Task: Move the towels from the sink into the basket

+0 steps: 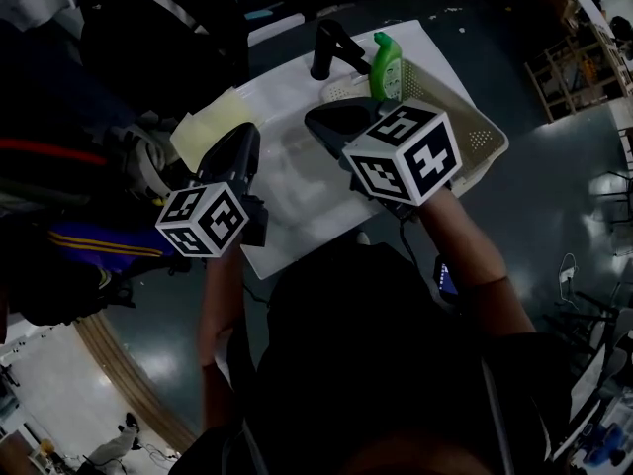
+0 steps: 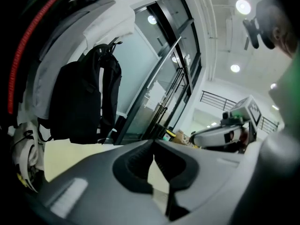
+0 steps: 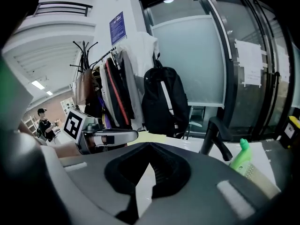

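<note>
A pale yellow towel [image 1: 211, 127] lies on the left part of the white sink counter [image 1: 297, 191]; it shows as a pale sheet [image 2: 70, 158] behind the left jaws and as a thin strip [image 3: 151, 136] in the right gripper view. A white perforated basket [image 1: 480, 137] stands at the counter's right end. My left gripper [image 1: 240, 139] hovers just right of the towel, jaws shut [image 2: 153, 146] on nothing. My right gripper [image 1: 322, 123] is held over the counter's middle, near the faucet, also shut [image 3: 149, 153] and empty. Whether the sink basin holds any towels I cannot see.
A black faucet [image 1: 331, 47] rises at the counter's back with a green bottle [image 1: 388, 65] beside it, next to the basket. Backpacks and coats [image 3: 161, 102] hang on a rack to the left, against glass walls. Dark floor surrounds the counter.
</note>
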`<act>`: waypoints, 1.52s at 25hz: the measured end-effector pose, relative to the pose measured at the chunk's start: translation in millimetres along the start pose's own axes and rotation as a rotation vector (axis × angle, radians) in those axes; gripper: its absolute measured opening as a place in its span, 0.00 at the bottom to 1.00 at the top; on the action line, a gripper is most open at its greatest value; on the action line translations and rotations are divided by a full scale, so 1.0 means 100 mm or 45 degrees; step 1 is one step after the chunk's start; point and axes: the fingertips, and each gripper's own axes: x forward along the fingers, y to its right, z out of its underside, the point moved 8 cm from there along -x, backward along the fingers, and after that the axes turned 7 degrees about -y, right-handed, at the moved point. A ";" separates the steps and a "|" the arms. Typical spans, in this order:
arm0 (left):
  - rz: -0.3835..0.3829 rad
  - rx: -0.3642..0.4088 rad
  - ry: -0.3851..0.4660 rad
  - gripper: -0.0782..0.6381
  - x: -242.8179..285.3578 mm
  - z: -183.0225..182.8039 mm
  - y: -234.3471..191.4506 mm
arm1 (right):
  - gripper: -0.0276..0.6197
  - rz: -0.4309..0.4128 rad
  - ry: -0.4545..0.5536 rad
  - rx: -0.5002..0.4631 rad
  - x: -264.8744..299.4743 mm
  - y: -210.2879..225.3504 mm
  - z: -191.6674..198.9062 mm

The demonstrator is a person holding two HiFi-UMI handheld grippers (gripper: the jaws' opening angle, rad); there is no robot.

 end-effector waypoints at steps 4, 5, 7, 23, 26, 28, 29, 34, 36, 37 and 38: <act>-0.042 -0.024 -0.007 0.12 -0.05 0.10 -0.19 | 0.04 -0.024 -0.029 0.014 0.20 -0.08 0.04; -0.055 -0.028 -0.010 0.12 -0.06 0.12 -0.23 | 0.04 -0.027 -0.041 0.015 0.26 -0.09 0.06; -0.084 -0.027 -0.019 0.12 -0.08 0.17 -0.31 | 0.04 -0.042 -0.064 0.021 0.38 -0.12 0.10; -0.325 -0.011 -0.128 0.12 -0.22 0.59 -0.78 | 0.04 -0.159 -0.210 0.058 1.24 -0.34 0.63; -0.359 -0.008 -0.127 0.12 -0.27 0.60 -0.85 | 0.04 -0.180 -0.231 0.072 1.32 -0.37 0.69; -0.412 0.018 -0.123 0.12 -0.30 0.60 -0.88 | 0.04 -0.192 -0.245 0.080 1.35 -0.38 0.72; -0.442 0.042 -0.118 0.12 -0.32 0.59 -0.89 | 0.04 -0.196 -0.252 0.083 1.37 -0.39 0.74; -0.539 0.128 -0.133 0.26 -0.34 0.55 -0.98 | 0.04 -0.219 -0.281 0.107 1.42 -0.40 0.84; -0.564 0.138 -0.173 0.32 -0.32 0.57 -1.04 | 0.04 -0.226 -0.293 0.118 1.43 -0.41 0.87; -0.573 0.144 -0.195 0.37 -0.30 0.58 -1.07 | 0.04 -0.230 -0.299 0.122 1.44 -0.41 0.89; -0.581 0.154 -0.217 0.43 -0.27 0.60 -1.09 | 0.04 -0.233 -0.303 0.125 1.44 -0.41 0.90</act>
